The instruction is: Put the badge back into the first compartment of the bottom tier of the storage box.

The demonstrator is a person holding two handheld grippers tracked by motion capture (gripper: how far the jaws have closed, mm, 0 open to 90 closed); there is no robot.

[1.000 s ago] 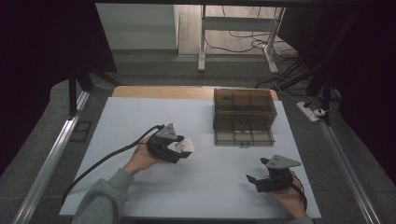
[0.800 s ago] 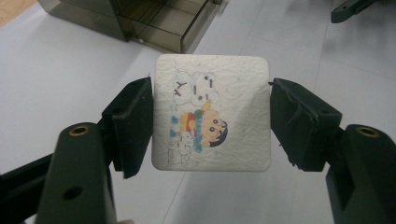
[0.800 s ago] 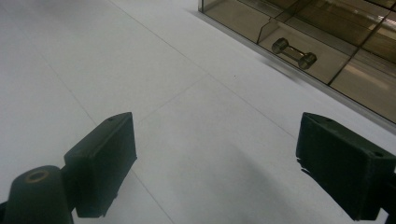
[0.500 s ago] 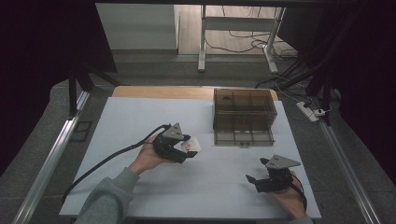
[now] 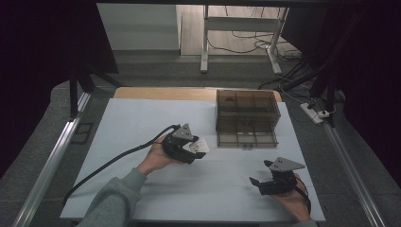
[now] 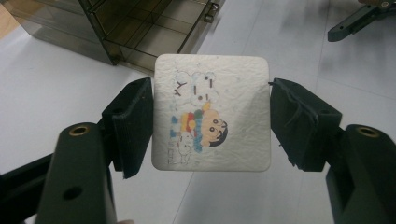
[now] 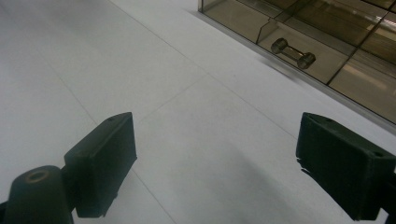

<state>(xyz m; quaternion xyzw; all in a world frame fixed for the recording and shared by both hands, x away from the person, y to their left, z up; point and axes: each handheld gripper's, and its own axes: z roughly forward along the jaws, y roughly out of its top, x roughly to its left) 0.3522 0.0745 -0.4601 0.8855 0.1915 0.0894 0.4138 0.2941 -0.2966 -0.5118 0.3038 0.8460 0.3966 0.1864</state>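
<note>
The bench (image 5: 142, 118), covered in white, runs wide under both hands, with broad bare surface to the left and in front of the person. Toward its far right stands a smoky, see-through drawer box (image 5: 246, 116) with inner dividers, its small bar handle (image 7: 293, 52) facing the person. A strip of bare wood shows along the far edge behind the box, and metal rails border both sides.

The left gripper (image 5: 196, 149) hovers near the middle, just short of the box's front left corner, its fingers (image 6: 133, 123) clamped on the two side edges of a square card (image 6: 212, 112). The card is white with rounded corners and a slightly pebbled face, printed with a cartoon child in red, yellow and blue; the pale lettering above it is too faint to read.

The right gripper (image 5: 255, 182) sits low at the near right, close to the front edge, fingers (image 7: 100, 161) spread apart with nothing between them.
</note>
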